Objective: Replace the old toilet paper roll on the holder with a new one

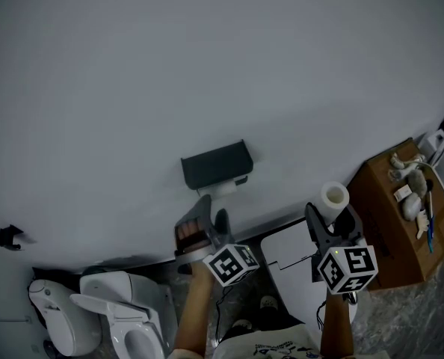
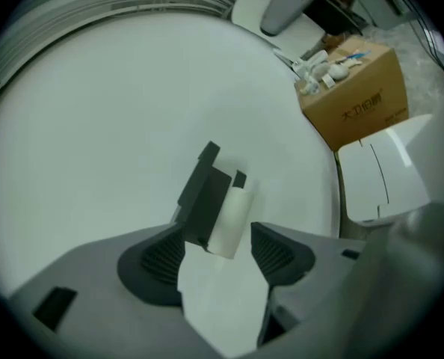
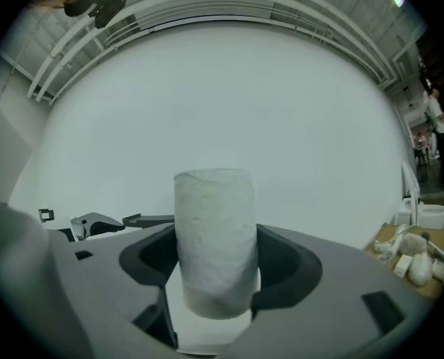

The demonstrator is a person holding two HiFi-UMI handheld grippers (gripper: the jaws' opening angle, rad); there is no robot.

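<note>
Right hand-held gripper [image 3: 219,259] clamped on new toilet paper roll [image 3: 213,226]. Roll upright, held off to right of holder. Left hand-held gripper [image 2: 218,253] has jaws wide apart, empty. Old roll [image 2: 232,219] sits just ahead, lined up between them, under black wall holder [image 2: 202,200]. Best move, likely: ease left jaws around old roll's sides, close gently, free it without crushing. Count: two rolls, two grippers, one holder. Farther off: one cardboard box [image 1: 390,215], one toilet [image 1: 113,316].

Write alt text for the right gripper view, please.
The right gripper holds a white toilet paper roll upright between its jaws, in front of a plain white wall. A cardboard box sits low at the right.
</note>
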